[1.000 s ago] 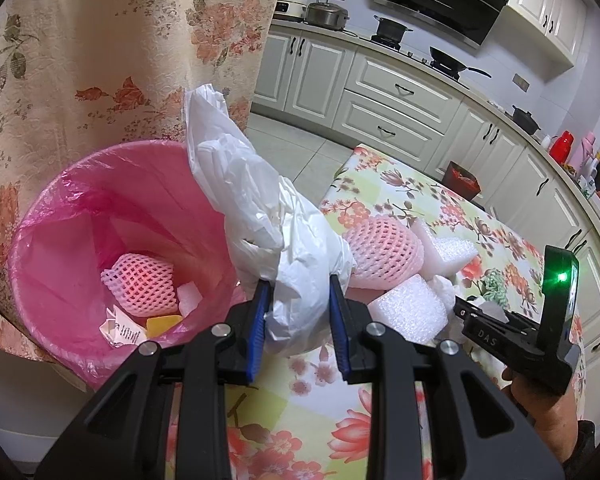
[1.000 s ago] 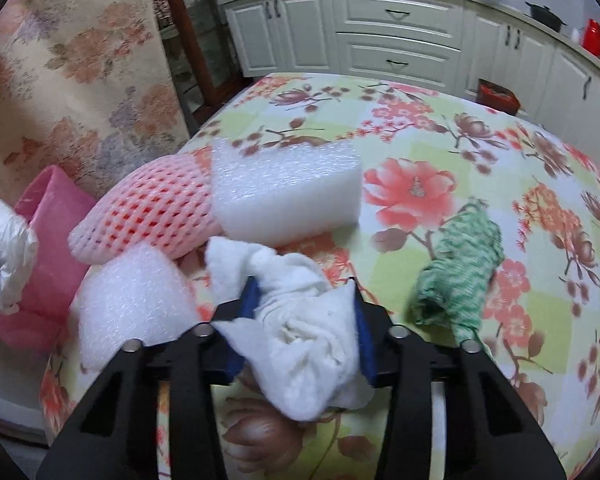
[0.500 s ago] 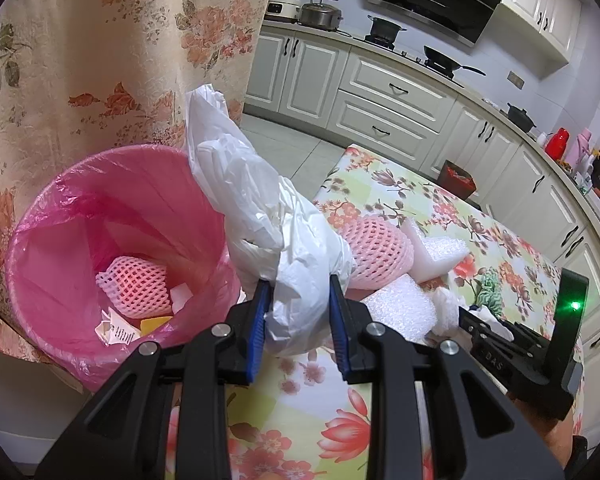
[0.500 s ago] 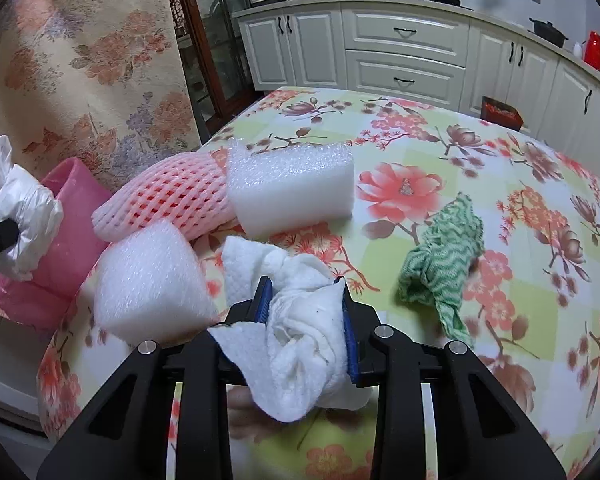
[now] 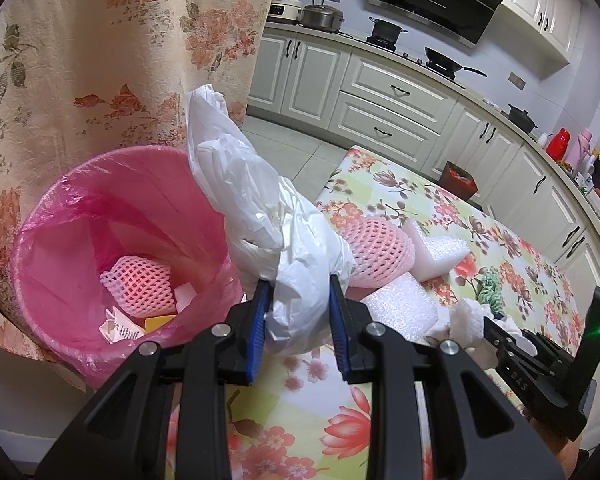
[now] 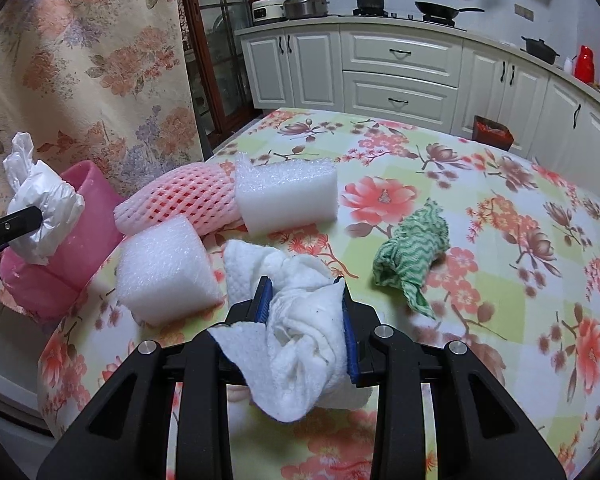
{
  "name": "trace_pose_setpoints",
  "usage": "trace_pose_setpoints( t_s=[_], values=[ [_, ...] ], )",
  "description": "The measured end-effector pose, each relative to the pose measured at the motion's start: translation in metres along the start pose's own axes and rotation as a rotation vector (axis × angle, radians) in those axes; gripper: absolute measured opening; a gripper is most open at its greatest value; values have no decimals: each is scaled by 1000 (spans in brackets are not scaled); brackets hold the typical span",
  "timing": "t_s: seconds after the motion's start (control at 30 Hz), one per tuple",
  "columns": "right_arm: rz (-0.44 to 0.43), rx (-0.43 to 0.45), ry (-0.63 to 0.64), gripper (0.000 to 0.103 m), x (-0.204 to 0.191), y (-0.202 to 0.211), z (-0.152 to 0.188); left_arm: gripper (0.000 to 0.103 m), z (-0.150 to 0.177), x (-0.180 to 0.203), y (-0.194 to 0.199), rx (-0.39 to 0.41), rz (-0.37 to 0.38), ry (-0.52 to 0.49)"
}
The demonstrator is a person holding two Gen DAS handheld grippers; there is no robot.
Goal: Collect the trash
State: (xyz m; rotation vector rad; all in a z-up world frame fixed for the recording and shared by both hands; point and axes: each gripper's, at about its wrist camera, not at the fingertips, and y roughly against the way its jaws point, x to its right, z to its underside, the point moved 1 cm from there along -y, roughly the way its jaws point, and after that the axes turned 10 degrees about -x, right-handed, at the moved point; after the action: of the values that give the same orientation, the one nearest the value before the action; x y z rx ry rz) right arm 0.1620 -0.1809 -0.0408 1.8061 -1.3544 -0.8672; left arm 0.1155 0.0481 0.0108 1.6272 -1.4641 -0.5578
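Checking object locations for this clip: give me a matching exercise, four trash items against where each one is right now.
Items:
1. white plastic bag
2. white paper towel
3. green cloth
4. printed paper scrap

Places:
A. lying loose on the floral tablecloth
B. inside the pink bin
C. in the left tongs
D. in the right tongs

Pairs: 1-C, 2-D, 3-A, 4-B

Bright, even indoor light, soft shadows, sharp centre, strong fisheye bending and dark corners.
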Motion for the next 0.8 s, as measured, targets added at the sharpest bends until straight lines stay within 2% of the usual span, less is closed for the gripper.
trace_pose_setpoints(
  t_s=[0.8],
  values=[
    [14,9,-19,31,14,9,8,28,-1,4,6,5,2,-16]
  ],
)
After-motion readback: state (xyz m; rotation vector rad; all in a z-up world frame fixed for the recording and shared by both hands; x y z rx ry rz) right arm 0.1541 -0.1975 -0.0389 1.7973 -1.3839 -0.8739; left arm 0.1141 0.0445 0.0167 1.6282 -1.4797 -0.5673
